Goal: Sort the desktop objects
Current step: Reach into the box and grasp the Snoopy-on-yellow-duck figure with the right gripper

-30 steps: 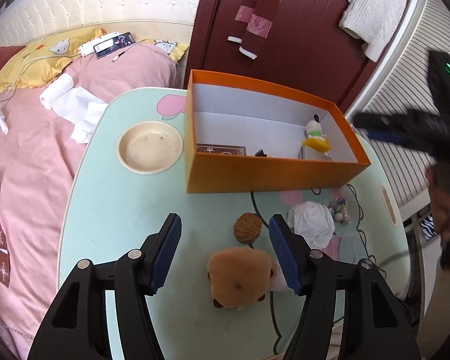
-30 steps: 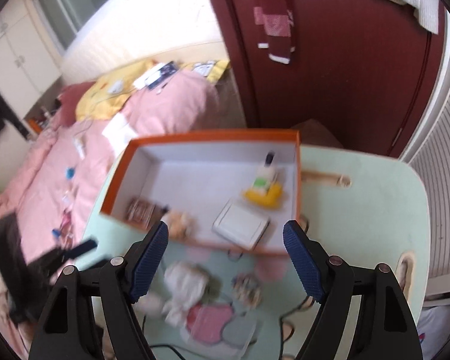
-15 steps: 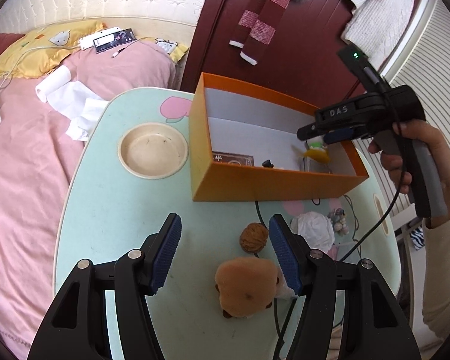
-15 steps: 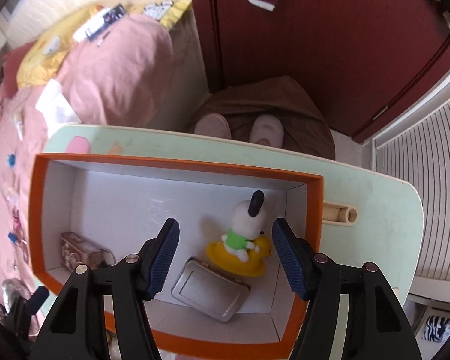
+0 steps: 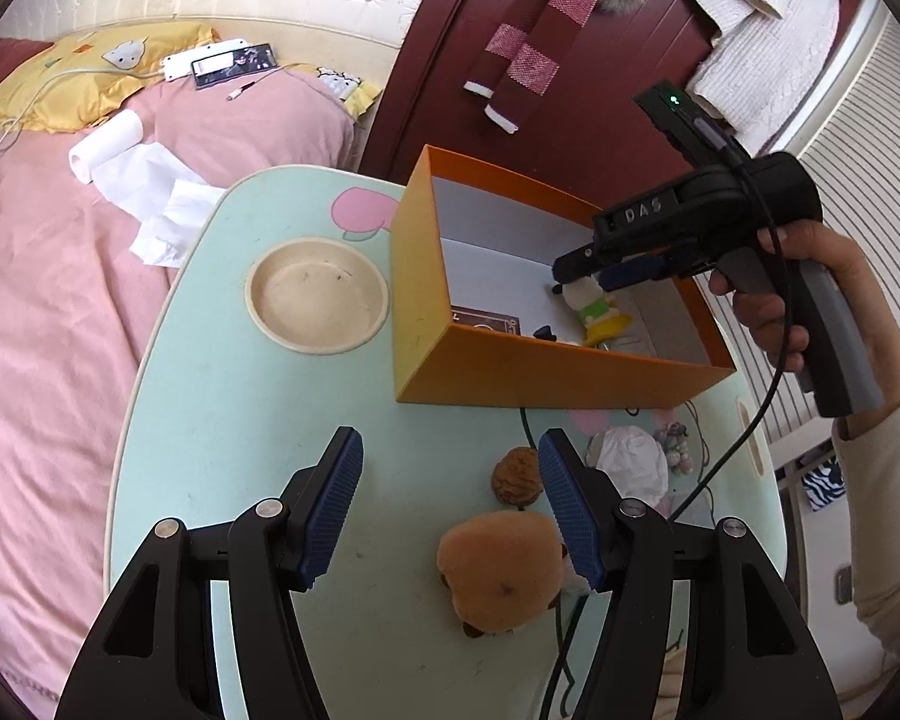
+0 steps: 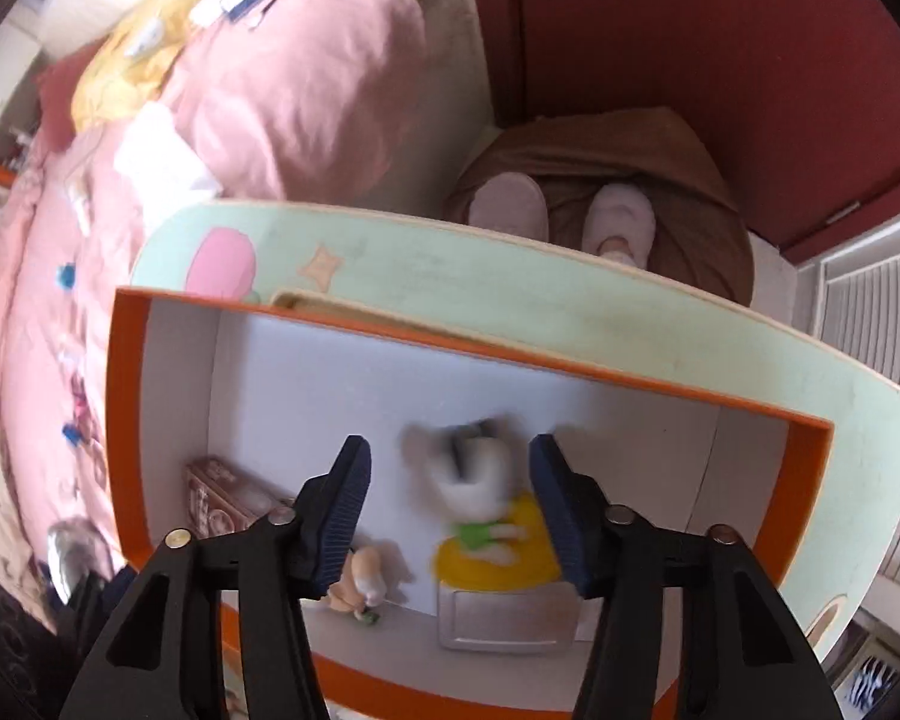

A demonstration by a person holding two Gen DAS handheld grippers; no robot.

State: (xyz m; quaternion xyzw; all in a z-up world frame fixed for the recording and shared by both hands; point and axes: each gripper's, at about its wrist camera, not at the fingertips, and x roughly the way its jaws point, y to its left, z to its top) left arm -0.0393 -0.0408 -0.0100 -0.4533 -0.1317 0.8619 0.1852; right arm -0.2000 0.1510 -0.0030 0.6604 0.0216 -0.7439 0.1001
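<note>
An orange box (image 5: 546, 372) with a white inside stands on the pale green table (image 5: 210, 420). Inside it a white dog figure on a yellow float (image 6: 480, 480) stands between the closing jaws of my right gripper (image 6: 450, 450), which points down into the box; the pads do not press on it. A person's hand holds that right gripper (image 5: 582, 279) over the dog figure (image 5: 594, 312). My left gripper (image 5: 450, 450) is open above the table, with a walnut (image 5: 515, 475) and a brown plush toy (image 5: 504, 570) just inside its right finger.
The box also holds a silver tin (image 6: 504, 618), a brown card pack (image 6: 222, 492) and a small beige figure (image 6: 357, 582). A cream bowl (image 5: 317, 300) sits left of the box. Crumpled white tissue (image 5: 630, 459) and a bead trinket (image 5: 672, 438) lie in front. A pink bed adjoins the table.
My right gripper came in from the side, tipped downward over the box and lowered around the dog figure, its jaws narrowing. The left gripper shifted slightly and stayed open.
</note>
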